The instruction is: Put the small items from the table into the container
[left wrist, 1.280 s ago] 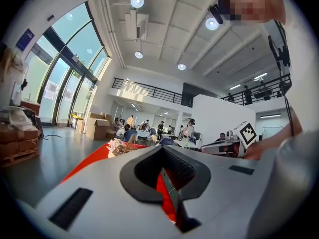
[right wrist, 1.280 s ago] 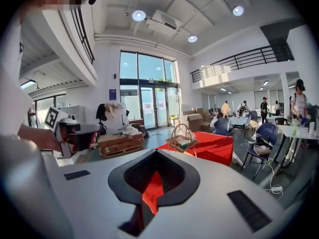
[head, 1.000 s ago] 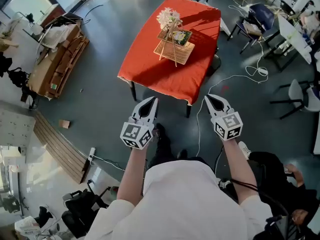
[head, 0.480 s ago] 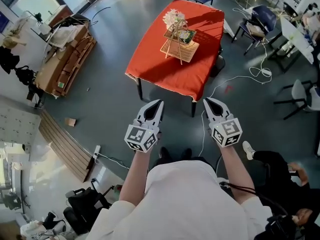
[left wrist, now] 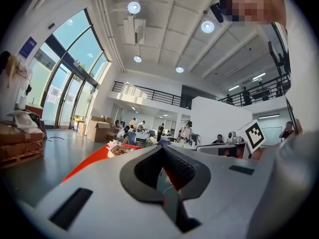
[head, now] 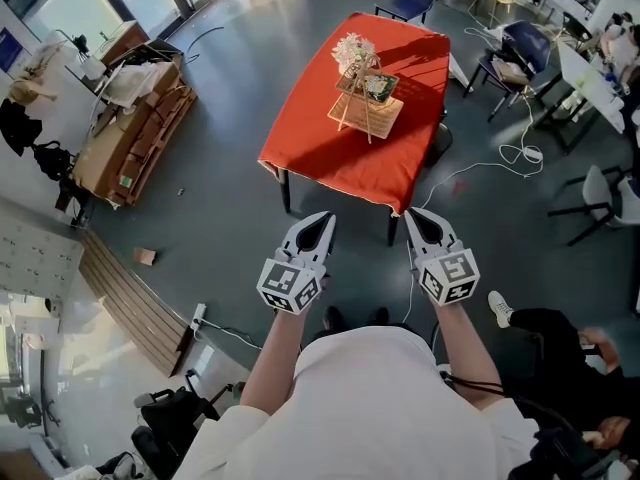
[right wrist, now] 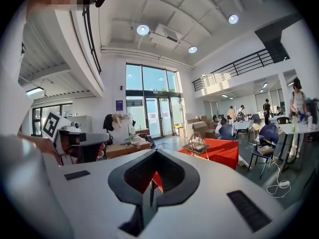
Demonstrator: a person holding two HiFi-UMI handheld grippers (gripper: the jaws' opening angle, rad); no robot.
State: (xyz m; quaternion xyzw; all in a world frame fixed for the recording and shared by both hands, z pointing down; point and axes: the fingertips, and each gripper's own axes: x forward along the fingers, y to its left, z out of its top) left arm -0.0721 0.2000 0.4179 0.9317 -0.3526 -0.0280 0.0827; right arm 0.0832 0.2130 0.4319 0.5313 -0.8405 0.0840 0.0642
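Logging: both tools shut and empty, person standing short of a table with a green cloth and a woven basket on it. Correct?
The cloth on the table is red, not green; the head view shows it. Otherwise right: left tool and right tool shut and empty, short of the table, woven basket on it.

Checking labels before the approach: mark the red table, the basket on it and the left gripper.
red table (head: 315, 118): head view, bare cloth on its left half.
basket (head: 375, 118): head view, its tan base.
left gripper (head: 323, 218): head view, the tips of its shut jaws.
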